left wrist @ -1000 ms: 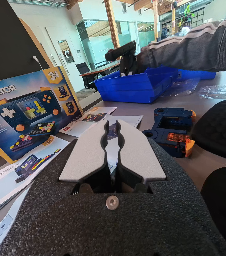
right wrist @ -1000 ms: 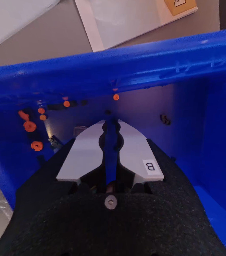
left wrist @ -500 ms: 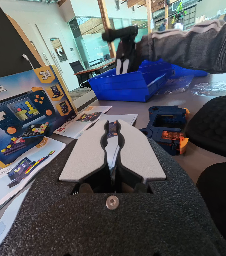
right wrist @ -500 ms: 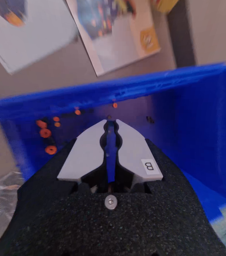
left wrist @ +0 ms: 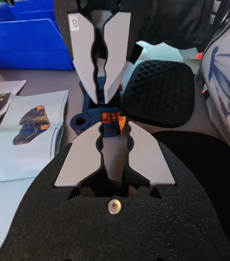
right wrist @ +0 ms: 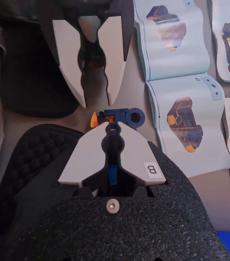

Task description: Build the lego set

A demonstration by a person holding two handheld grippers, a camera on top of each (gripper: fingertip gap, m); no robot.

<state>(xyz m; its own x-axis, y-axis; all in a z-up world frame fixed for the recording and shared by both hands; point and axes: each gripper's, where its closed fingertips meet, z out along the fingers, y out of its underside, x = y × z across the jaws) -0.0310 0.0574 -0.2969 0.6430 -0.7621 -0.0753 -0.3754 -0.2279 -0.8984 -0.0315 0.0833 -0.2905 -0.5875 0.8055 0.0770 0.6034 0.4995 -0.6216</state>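
The partly built dark blue lego model (left wrist: 93,117) with orange parts lies on the grey table; it also shows in the right wrist view (right wrist: 125,115). My right gripper (right wrist: 113,123) is shut on a small dark blue lego piece (right wrist: 112,130) and holds it right over the model. In the left wrist view the right gripper (left wrist: 101,101) points down from above onto the model's far side. My left gripper (left wrist: 115,124) is open and empty, its tips just at the model's near edge. It faces the right gripper and appears in the right wrist view (right wrist: 97,105).
A blue bin (left wrist: 19,42) stands at the back left. An open instruction booklet (left wrist: 27,127) lies left of the model and shows in the right wrist view (right wrist: 182,120). A black padded cushion (left wrist: 158,96) lies right of the model. A person's patterned sleeve (left wrist: 224,98) is at the right. Left and right tips are no more than a few centimetres apart.
My right gripper has left the blue bin and come down over the model with the small piece. My left gripper has moved up to the model and opened.
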